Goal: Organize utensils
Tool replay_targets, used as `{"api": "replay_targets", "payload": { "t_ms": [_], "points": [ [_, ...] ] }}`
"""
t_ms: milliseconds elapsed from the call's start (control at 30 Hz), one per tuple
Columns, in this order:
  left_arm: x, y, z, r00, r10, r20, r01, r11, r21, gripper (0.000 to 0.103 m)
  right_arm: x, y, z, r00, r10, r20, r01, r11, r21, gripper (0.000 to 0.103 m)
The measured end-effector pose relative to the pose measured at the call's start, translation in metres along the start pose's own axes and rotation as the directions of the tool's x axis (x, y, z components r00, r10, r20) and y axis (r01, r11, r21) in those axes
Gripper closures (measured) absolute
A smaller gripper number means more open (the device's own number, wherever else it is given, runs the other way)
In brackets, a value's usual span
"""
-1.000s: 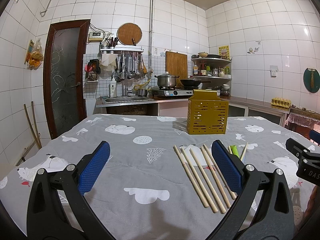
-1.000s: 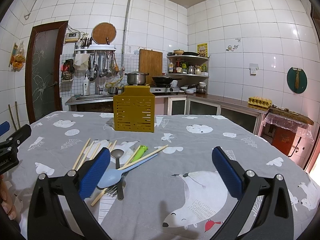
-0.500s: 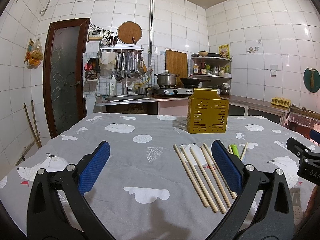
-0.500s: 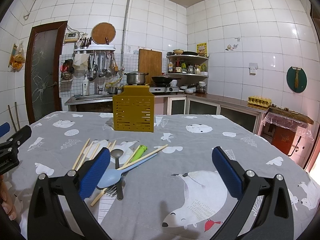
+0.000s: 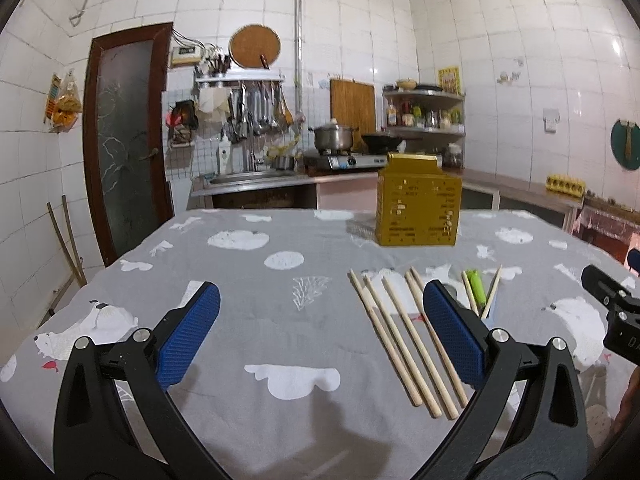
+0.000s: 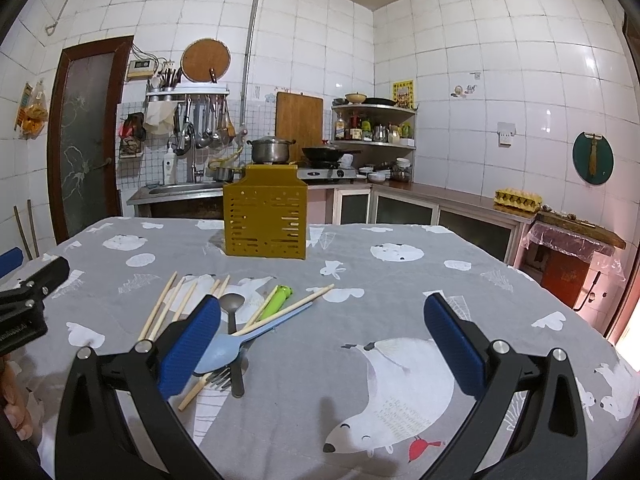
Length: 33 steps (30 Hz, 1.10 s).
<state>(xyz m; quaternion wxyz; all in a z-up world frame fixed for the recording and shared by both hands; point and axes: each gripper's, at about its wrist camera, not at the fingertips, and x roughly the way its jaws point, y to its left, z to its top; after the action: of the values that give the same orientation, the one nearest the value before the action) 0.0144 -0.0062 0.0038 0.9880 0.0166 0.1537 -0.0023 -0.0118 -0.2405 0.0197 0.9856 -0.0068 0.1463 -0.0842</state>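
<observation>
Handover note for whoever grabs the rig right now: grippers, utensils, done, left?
Left gripper: open, empty, above the cloth near the loose chopsticks.
Right gripper: open, empty, beside the mixed pile: blue spoon, metal spoon, green-handled utensil, and a fork partly hidden underneath.
Yellow holder stands upright at the far side of the table; nothing shows above its rim.
Done: nothing sorted yet. Left: every utensil, presumably into the holder.
</observation>
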Motion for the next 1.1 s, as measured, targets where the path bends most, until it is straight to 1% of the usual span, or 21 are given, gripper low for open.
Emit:
{"api": "replay_targets", "payload": {
  "t_ms": [100, 233, 367, 467, 567, 633, 700, 733, 800, 867, 900, 933, 967, 1033, 1100],
  "points": [
    [0.010, -0.002, 0.005, 0.999, 0.001, -0.036, -0.001, 1.000, 0.004, 0.005, 0.010, 0.003, 0.004, 0.999, 0.016, -0.039, -0.016, 1.000, -0.005, 0.004],
    [0.031, -0.001, 0.021, 0.995, -0.010, -0.098, 0.008, 1.000, -0.017, 0.005, 0.023, 0.005, 0.013, 0.999, 0.005, -0.051, -0.006, 1.000, -0.018, 0.004],
    [0.060, -0.003, 0.034, 0.986, -0.013, -0.165, 0.011, 1.000, -0.012, 0.005, 0.041, 0.006, 0.025, 0.998, -0.010, -0.065, 0.008, 1.000, -0.027, 0.004],
    [0.080, -0.004, 0.040, 0.979, -0.012, -0.205, 0.008, 1.000, -0.020, 0.005, 0.060, 0.007, 0.030, 0.995, -0.027, -0.100, 0.024, 0.999, -0.029, 0.004],
    [0.102, -0.003, 0.044, 0.966, -0.039, -0.256, 0.025, 0.998, -0.055, 0.005, 0.081, 0.006, 0.033, 0.987, -0.048, -0.150, 0.044, 0.998, -0.034, 0.004],
    [0.119, -0.003, 0.047, 0.959, -0.043, -0.281, 0.027, 0.998, -0.062, 0.005, 0.100, 0.004, 0.036, 0.978, -0.069, -0.197, 0.065, 0.998, -0.027, 0.004],
    [0.134, -0.006, 0.048, 0.952, -0.025, -0.304, 0.013, 0.999, -0.041, 0.005, 0.119, 0.003, 0.038, 0.966, -0.085, -0.246, 0.085, 0.996, -0.012, 0.004],
    [0.145, -0.008, 0.048, 0.945, -0.016, -0.327, 0.008, 1.000, -0.028, 0.005, 0.128, 0.001, 0.039, 0.960, -0.092, -0.265, 0.094, 0.996, -0.007, 0.004],
    [0.164, -0.010, 0.047, 0.932, -0.022, -0.363, 0.012, 0.999, -0.031, 0.005, 0.145, 0.001, 0.037, 0.945, -0.115, -0.306, 0.118, 0.993, -0.010, 0.005],
    [0.177, -0.013, 0.045, 0.921, -0.022, -0.389, 0.010, 0.999, -0.034, 0.005, 0.167, 0.003, 0.034, 0.925, -0.137, -0.353, 0.139, 0.990, -0.020, 0.005],
    [0.185, -0.015, 0.044, 0.916, -0.020, -0.400, 0.009, 1.000, -0.028, 0.005, 0.177, 0.003, 0.032, 0.915, -0.144, -0.376, 0.146, 0.989, -0.023, 0.007],
    [0.190, -0.018, 0.043, 0.913, -0.014, -0.408, 0.008, 1.000, -0.018, 0.005, 0.184, 0.003, 0.031, 0.908, -0.142, -0.395, 0.148, 0.989, -0.017, 0.013],
    [0.195, -0.021, 0.042, 0.910, -0.006, -0.415, 0.005, 1.000, -0.002, 0.005, 0.192, 0.003, 0.030, 0.900, -0.137, -0.413, 0.148, 0.989, -0.005, 0.018],
    [0.203, -0.026, 0.039, 0.907, 0.013, -0.422, -0.002, 1.000, 0.025, 0.005, 0.205, 0.002, 0.027, 0.885, -0.140, -0.445, 0.160, 0.987, 0.008, 0.019],
    [0.211, -0.027, 0.036, 0.901, 0.026, -0.433, -0.011, 0.999, 0.036, 0.005, 0.217, 0.000, 0.022, 0.869, -0.132, -0.477, 0.166, 0.986, 0.030, 0.022]
  ]
}}
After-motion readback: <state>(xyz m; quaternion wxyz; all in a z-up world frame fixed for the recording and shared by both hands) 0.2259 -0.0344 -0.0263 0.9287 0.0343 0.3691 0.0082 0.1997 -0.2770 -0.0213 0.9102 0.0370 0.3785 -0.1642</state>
